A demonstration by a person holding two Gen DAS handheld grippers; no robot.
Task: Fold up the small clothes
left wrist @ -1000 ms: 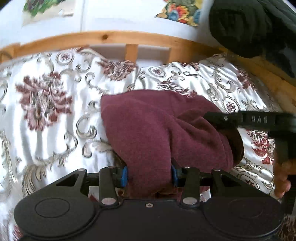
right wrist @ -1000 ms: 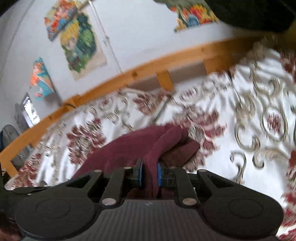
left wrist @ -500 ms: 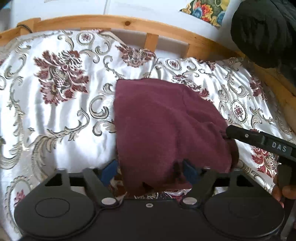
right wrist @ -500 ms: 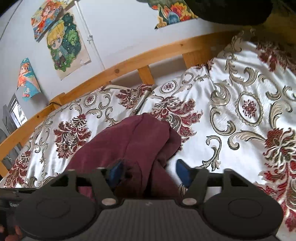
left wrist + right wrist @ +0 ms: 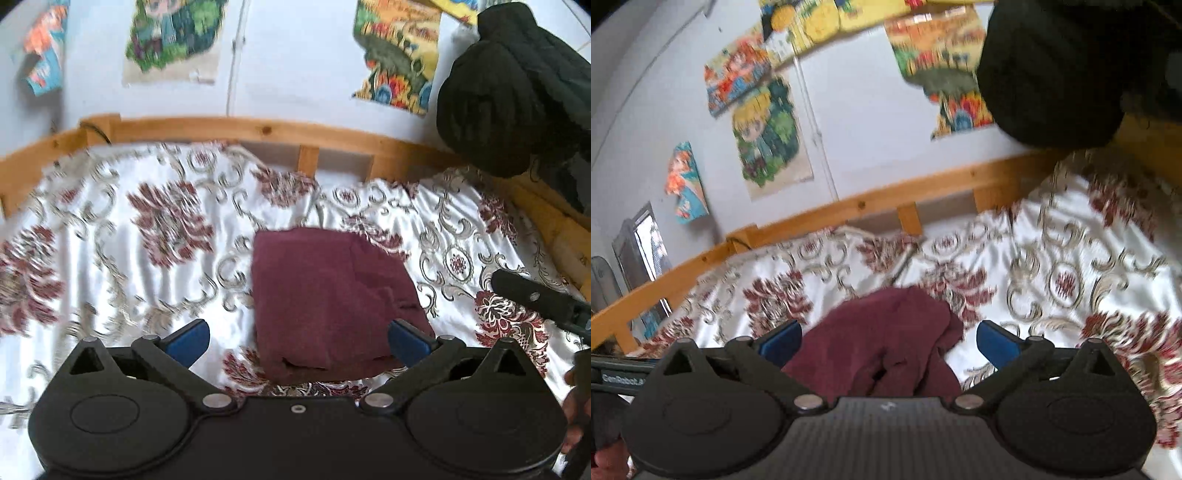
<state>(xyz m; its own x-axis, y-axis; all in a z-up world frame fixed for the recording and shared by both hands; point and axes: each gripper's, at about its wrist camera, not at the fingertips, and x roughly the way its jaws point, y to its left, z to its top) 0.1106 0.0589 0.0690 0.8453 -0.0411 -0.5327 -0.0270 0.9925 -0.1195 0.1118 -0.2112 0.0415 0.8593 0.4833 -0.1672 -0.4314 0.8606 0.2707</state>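
A: What's nearest the cameras?

B: The left gripper [image 5: 299,341], its blue pads spread wide. Its jaws have just been opening, and neither pad presses on anything. The maroon garment [image 5: 332,302] lies folded on the bedspread [image 5: 110,258], in line with the gap between the pads but not gripped.

A: And the other claw?

B: The right gripper [image 5: 888,341] is the same: its jaws have just been opening and now stand wide, clamping nothing. From its camera the garment [image 5: 886,332] sits low between the pads, bunched with a fold at its near edge.

A: Any writing to read?

B: At the left edge of the right wrist view, a black bar [image 5: 617,373] carries pale lettering that looks like "GenRobot", cut off. Nothing else is legible.

A: Farther back?

B: White satin bedspread with dark red flowers and grey scrolls, then a wooden bed rail [image 5: 258,129]. Behind it, a pale wall with cartoon posters [image 5: 768,136]. A dark bulky cloth [image 5: 509,85] hangs at upper right.
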